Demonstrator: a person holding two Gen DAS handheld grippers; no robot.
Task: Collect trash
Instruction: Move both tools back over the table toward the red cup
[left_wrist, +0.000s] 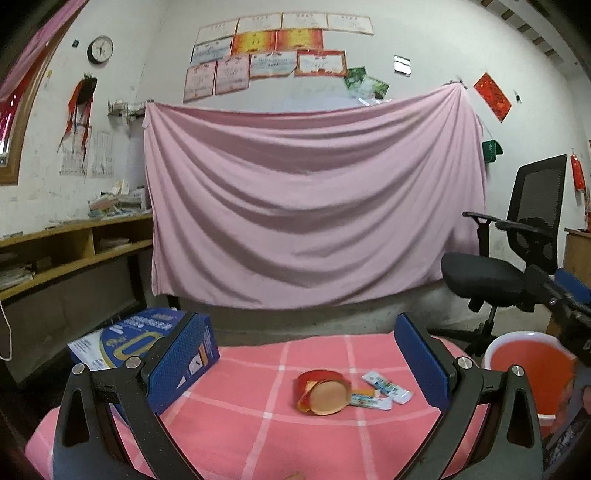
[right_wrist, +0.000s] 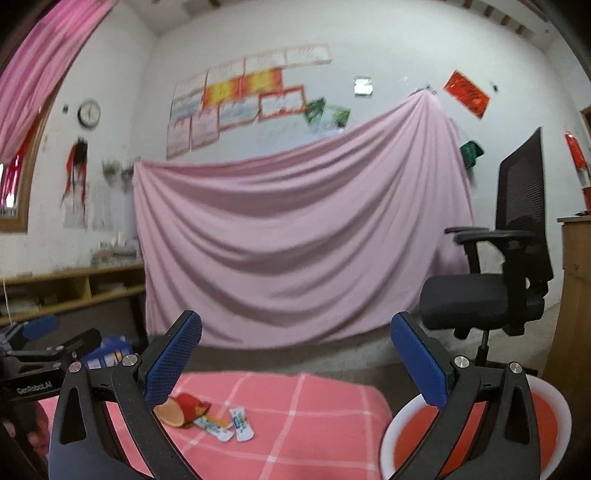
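Observation:
A crushed red paper cup (left_wrist: 323, 393) lies on its side on the pink checked tablecloth (left_wrist: 258, 435), with small white wrappers (left_wrist: 386, 387) beside it. My left gripper (left_wrist: 299, 363) is open and empty, held above and in front of them. In the right wrist view the cup (right_wrist: 183, 408) and wrappers (right_wrist: 236, 428) lie low and left, partly behind my left finger. My right gripper (right_wrist: 295, 363) is open and empty. A red bin with a white rim (left_wrist: 524, 369) stands off the table's right edge; it also shows in the right wrist view (right_wrist: 476, 435).
A blue box (left_wrist: 147, 343) stands at the table's left. A black office chair (left_wrist: 517, 258) is on the right, beyond the bin. A pink sheet (left_wrist: 314, 206) hangs on the far wall, with wooden shelves (left_wrist: 66, 251) at left.

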